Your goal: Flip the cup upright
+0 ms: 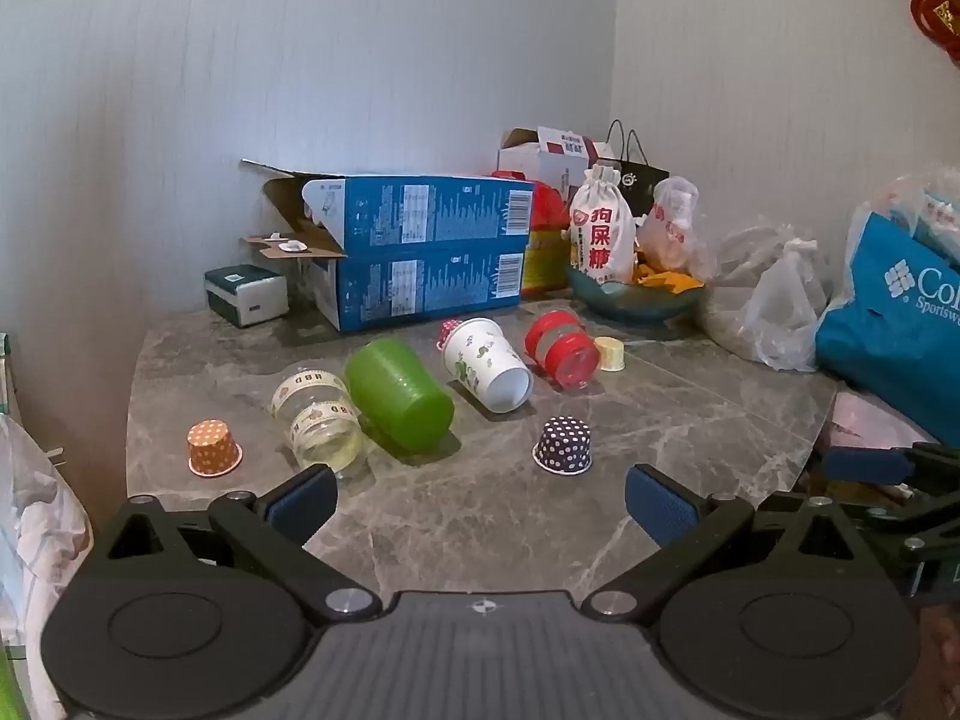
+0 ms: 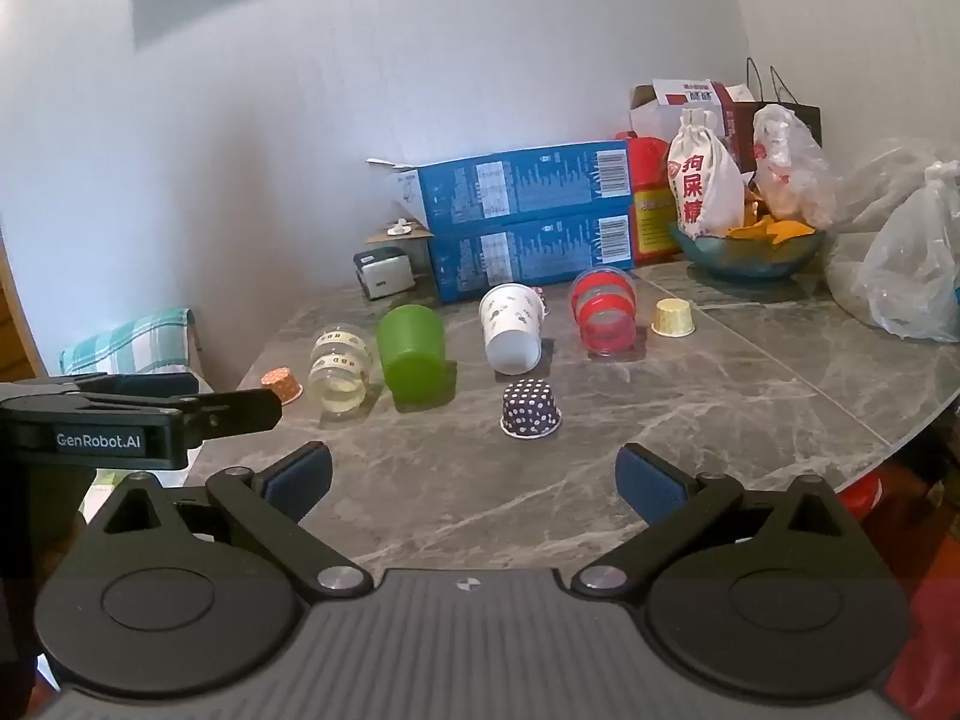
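Though open, L gripper ("GenRobot.AI")

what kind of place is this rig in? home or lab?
Most likely a home, at a dining or kitchen table. The grey marble-look tabletop is cluttered at the back with household things: stacked blue cartons, a bowl of snacks and tied plastic bags. A red knot ornament hangs on the wall.

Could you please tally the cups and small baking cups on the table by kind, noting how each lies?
Large cups on their sides: 4, namely the clear cup, green cup, white paper cup and red cup.
Small baking cups upside down: 3 in plain view, namely orange, dark dotted and yellow.
A fourth small dotted cup peeks out behind the paper cup.
Total: 8.
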Demonstrator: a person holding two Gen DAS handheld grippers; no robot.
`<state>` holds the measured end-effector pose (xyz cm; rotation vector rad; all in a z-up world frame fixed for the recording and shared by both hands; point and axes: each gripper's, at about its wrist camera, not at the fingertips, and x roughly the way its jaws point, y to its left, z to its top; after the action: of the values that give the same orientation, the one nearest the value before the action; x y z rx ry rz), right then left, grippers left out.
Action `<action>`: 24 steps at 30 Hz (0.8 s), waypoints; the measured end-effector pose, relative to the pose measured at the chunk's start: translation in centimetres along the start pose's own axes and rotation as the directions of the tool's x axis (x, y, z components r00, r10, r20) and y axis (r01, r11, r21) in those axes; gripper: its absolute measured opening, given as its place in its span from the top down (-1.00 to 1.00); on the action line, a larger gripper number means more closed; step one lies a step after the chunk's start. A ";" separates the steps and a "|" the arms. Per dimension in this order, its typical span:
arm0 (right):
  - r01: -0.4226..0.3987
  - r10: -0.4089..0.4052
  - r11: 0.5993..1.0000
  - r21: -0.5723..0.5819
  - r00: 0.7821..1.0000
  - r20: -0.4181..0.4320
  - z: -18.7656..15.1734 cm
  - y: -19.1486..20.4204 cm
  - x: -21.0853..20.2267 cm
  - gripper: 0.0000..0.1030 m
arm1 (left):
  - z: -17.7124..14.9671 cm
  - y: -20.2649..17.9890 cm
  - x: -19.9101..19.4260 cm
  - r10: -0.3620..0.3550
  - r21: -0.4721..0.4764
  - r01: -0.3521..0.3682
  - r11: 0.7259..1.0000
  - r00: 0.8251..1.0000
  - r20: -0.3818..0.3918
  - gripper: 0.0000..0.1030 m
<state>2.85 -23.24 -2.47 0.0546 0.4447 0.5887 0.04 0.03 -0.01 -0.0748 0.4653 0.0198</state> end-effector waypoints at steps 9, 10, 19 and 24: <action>0.001 -0.001 1.000 0.001 1.000 0.003 -0.1 0.1 -0.2 -0.98 | -0.7 0.0 0.0 0.006 0.002 -0.006 1.000 1.000 -0.002 -1.00; 0.001 -0.001 1.000 0.001 1.000 0.002 -0.1 0.2 -0.2 -0.98 | -0.8 0.0 -0.1 0.012 0.007 -0.013 1.000 1.000 0.001 -1.00; 0.000 0.000 1.000 0.012 1.000 0.003 -0.2 0.0 -0.2 -0.98 | -0.7 -0.2 -0.5 0.024 0.005 -0.024 1.000 1.000 -0.008 -1.00; -0.003 0.003 1.000 0.017 1.000 -0.003 -0.2 -0.1 -0.2 -0.98 | -0.8 -0.2 -0.2 0.024 -0.004 -0.024 1.000 0.999 -0.025 -1.00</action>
<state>2.65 -23.44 -2.57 0.0709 0.4529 0.5878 -0.46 -0.18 -0.61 -0.0741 0.4914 0.0433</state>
